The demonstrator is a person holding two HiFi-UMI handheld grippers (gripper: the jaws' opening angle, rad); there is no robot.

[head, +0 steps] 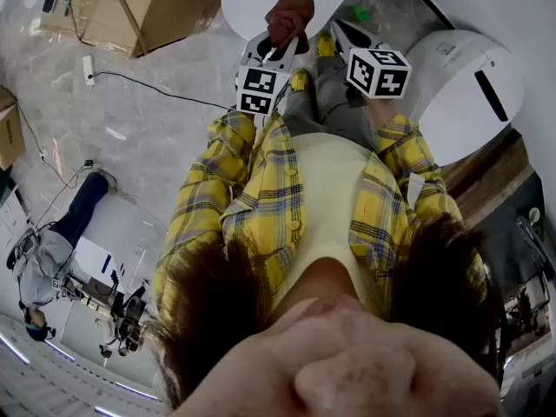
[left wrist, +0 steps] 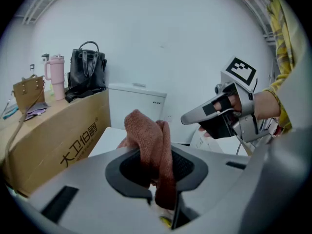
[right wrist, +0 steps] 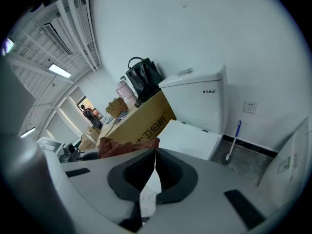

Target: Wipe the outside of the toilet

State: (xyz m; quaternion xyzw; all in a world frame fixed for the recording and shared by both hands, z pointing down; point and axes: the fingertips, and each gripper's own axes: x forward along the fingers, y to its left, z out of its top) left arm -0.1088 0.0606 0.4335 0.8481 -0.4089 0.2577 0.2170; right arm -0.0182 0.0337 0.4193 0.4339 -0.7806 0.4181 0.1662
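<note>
Rust-brown cloth (left wrist: 152,145) is what my left gripper (left wrist: 156,173) holds. Its jaws are clamped on the fabric, which bunches up above the dark pads and hangs in a fold between them. My right gripper (right wrist: 155,154) carries nothing I can name. Its jaws are together, the pads meeting at their tips, with a pale sliver lower in the seam that I cannot make out. In the head view both grippers are held out in front of my yellow checked shirt (head: 261,207), side by side and near each other. The left one reaches with the cloth over the near edge of the white toilet (right wrist: 197,101). Whether the cloth touches the toilet I cannot tell. The toilet stands against a white wall (left wrist: 161,33) with its lid (right wrist: 190,139) down and its tank at the back. Just beside it, on its left as I face it, is a cardboard box (left wrist: 53,140) with dark printed characters on its side. On top of the box stand a black handbag (left wrist: 87,72) and a pink tumbler (left wrist: 55,77). On the toilet's other side a blue-handled brush (right wrist: 235,139) leans against the wall below a socket (right wrist: 250,106). To my right a rounded white unit (head: 452,94) with a dark slot stands near the toilet.
</note>
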